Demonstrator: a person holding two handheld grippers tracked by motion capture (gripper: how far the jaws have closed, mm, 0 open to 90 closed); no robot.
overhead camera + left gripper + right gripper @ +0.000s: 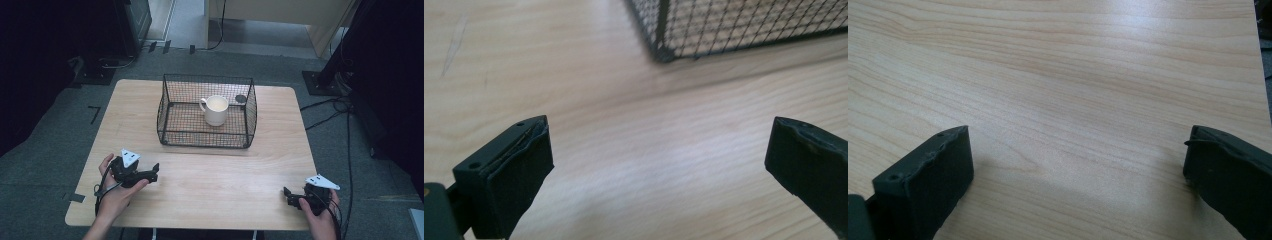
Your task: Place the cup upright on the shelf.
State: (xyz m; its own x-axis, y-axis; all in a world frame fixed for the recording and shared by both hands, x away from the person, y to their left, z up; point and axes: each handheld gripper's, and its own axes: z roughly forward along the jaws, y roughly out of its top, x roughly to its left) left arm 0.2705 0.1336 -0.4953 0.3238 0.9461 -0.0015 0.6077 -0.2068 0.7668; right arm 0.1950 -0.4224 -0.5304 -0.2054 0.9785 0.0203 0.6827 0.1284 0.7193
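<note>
Both your grippers, left (154,171) & right (288,195), rest at the counter's (215,180) near corners w/ jaws apart, ready for the mug (216,110) in the wire basket (170,117).

A pale, light-brown wooden worktop (210,175) with fine, darker grain lines running along its length. On it, a black wire basket (172,107) whose walls and floor form a small square mesh pattern; the pale wood shows through the mesh. Inside the basket, a cream-white mug (216,111), plain and without pattern. The left hand-held gripper (156,170) is black, topped by a light grey three-cornered plate. The right hand-held gripper (287,196) is likewise black with a light grey plate. In both gripper views the jaws are matte black. The floor (55,135) around the worktop is dark grey carpet.
</note>
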